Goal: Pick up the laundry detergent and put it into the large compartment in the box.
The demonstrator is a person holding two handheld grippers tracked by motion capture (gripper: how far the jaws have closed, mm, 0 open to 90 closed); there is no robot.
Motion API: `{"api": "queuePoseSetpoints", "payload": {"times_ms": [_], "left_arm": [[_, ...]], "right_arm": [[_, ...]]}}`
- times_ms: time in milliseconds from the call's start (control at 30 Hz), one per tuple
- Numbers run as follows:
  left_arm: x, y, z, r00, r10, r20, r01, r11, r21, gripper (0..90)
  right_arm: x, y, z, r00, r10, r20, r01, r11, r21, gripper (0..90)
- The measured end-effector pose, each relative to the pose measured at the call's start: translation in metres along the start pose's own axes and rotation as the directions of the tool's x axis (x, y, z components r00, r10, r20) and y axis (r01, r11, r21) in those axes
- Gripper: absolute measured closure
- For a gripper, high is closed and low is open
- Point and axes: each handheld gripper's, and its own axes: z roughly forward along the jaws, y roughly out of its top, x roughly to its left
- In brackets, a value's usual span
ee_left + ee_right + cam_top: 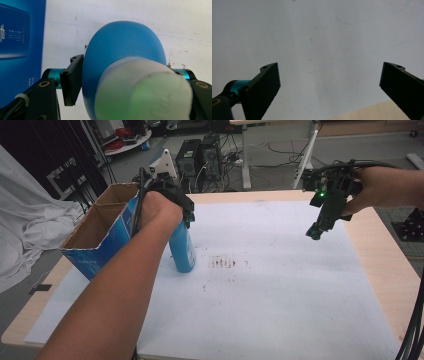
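Left tongs [125, 82] clenched on the blue bottle [182, 247] standing on the surface [280, 285] beside the box [102, 237], right tongs [329, 82] released; that rounded shoulder could slip free if lifted fast.

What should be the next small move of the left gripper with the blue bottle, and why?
Probably lift the blue bottle straight up. The left gripper has its pads against the bottle's sides below the white cap, while the bottle stands upright on the white sheet beside the open cardboard box. The right gripper hangs open, apart from it.
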Motion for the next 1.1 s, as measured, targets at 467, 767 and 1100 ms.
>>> {"api": "queuePoseSetpoints", "payload": {"times_ms": [467,767,1100], "left_arm": [[0.003,0.002,-0.002,0.9993,0.029,0.022,-0.030,0.9993,0.025,37.6],[0.012,0.010,-0.020,0.9917,0.107,0.071,-0.110,0.9932,0.038,37.6],[0.022,0.017,-0.072,0.9641,0.252,0.085,-0.254,0.9668,0.023,37.6]], "right_arm": [[0.001,-0.002,0.000,1.0000,0.003,-0.002,-0.003,1.000,-0.002,2.3],[0.003,-0.004,-0.004,0.9998,0.021,-0.001,-0.021,1.000,0.014,2.3],[0.008,-0.002,-0.007,0.9996,0.026,0.006,-0.026,0.999,0.020,2.3]]}}
